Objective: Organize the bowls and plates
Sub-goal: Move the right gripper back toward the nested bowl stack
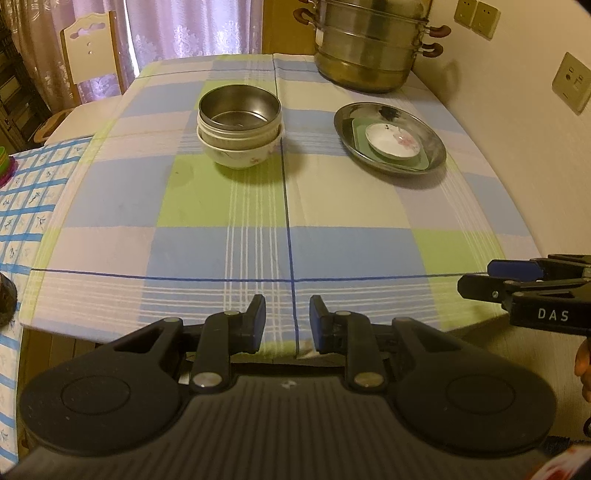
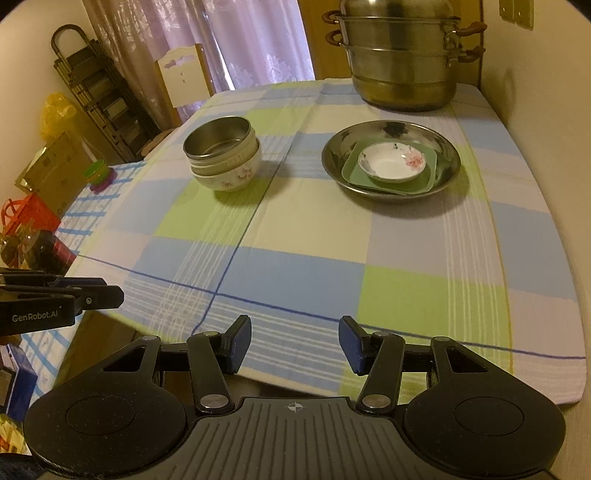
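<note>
Left gripper (image 1: pixel 287 325): hovering at the near table edge, jaws parted narrowly, gripping nothing. Right gripper (image 2: pixel 294 345): hovering alongside, jaws gaping wider, likewise carrying nothing.

Bowl stack (image 1: pixel 239 125): sitting well ahead of the left gripper, a steel bowl nesting in floral ceramic ones.

Plate stack (image 2: pixel 391 160): sitting well ahead of the right gripper, a steel plate holding a green square plate and a small floral dish.

Progress: both groups are appearing sorted already (little seems left, perhaps only withdrawing).

Surface: checked tablecloth (image 2: pixel 317 243) covering the table; steamer pot (image 2: pixel 404 55) standing beyond the plates. Curtain (image 1: pixel 192 27) and chair (image 1: pixel 92 48) sitting behind.
</note>
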`<state>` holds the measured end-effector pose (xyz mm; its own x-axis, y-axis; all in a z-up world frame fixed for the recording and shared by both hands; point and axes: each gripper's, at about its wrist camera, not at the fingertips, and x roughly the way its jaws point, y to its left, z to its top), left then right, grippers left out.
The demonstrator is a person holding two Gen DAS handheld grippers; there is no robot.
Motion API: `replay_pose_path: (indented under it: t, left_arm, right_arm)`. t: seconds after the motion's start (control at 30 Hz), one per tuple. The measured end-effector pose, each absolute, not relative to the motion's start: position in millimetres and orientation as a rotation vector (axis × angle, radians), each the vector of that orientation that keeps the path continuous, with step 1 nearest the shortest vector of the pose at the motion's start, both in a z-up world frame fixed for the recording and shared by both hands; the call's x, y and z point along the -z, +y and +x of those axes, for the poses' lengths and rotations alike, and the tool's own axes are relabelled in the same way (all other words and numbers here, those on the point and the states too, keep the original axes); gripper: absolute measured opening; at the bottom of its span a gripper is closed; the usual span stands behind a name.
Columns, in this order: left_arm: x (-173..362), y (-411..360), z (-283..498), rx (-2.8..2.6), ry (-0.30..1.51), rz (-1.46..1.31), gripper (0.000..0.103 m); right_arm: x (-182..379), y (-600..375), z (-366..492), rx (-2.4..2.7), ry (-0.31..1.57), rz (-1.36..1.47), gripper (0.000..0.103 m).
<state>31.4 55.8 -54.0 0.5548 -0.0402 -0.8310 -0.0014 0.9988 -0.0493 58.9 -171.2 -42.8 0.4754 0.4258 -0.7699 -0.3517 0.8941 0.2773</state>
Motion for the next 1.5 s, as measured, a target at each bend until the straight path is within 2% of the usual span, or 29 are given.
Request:
replay_pose_path:
  t: [1.0, 1.5]
  left_arm:
    - [58, 59, 43, 0.043, 0.994, -0.040, 0.023]
    - [62, 86, 70, 0.022, 1.000, -0.066, 0.023]
  right_arm:
    - [46, -167, 68, -0.442, 0.984, 0.107, 0.053]
    - [50, -158, 87, -0.422, 0.995, 0.121, 0.053]
